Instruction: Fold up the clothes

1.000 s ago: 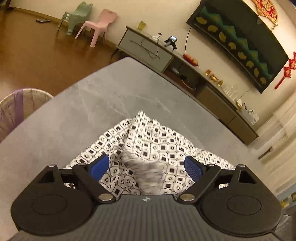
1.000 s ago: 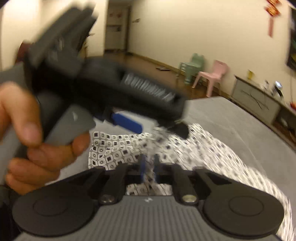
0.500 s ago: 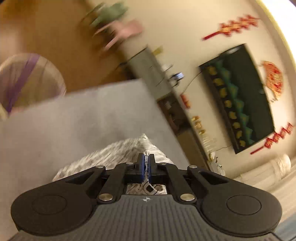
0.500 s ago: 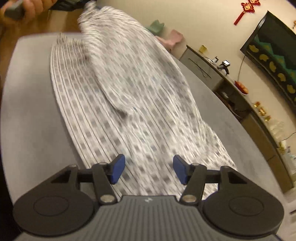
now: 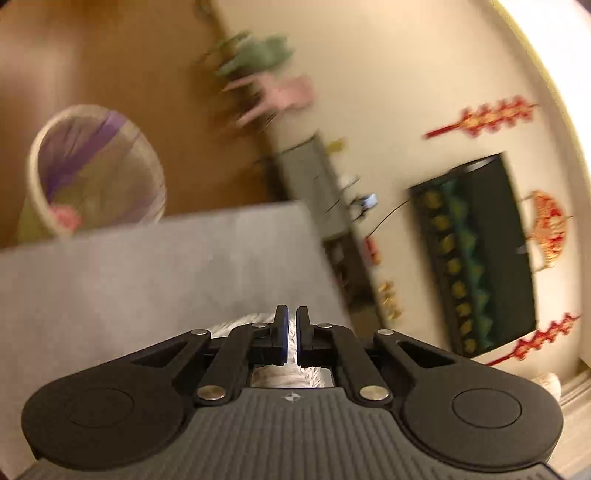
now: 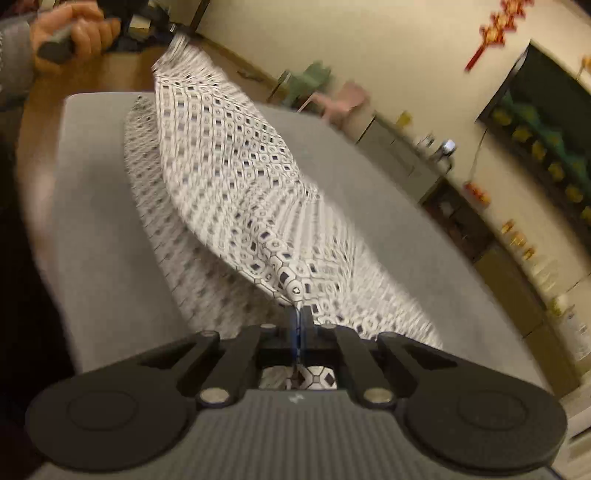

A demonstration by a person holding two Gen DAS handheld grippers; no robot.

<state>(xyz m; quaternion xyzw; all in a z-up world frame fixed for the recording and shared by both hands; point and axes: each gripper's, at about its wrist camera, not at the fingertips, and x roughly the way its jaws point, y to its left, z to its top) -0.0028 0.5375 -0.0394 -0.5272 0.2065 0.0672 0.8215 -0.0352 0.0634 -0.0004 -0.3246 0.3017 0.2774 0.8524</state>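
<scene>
A white garment with a black geometric print [image 6: 236, 173] hangs stretched above the grey table [image 6: 99, 221]. My right gripper [image 6: 298, 325] is shut on its near corner. My left gripper [image 5: 291, 332] is shut on the far corner; only a sliver of the cloth [image 5: 236, 325] shows between and below its jaws. In the right wrist view the left gripper [image 6: 168, 29] is at the top left, held by a hand [image 6: 74, 33], with the cloth rising to it. The lower layer of the garment lies on the table.
A woven basket [image 5: 92, 173] with clothes stands on the wooden floor beyond the table's far edge. A low cabinet [image 6: 399, 155] and two small plastic chairs [image 6: 332, 92] line the wall. The table's grey surface [image 5: 147, 266] extends ahead of the left gripper.
My right gripper has shut on the garment's near corner. My left gripper has lifted and tilted further with its corner, and the cloth is now stretched between the two.
</scene>
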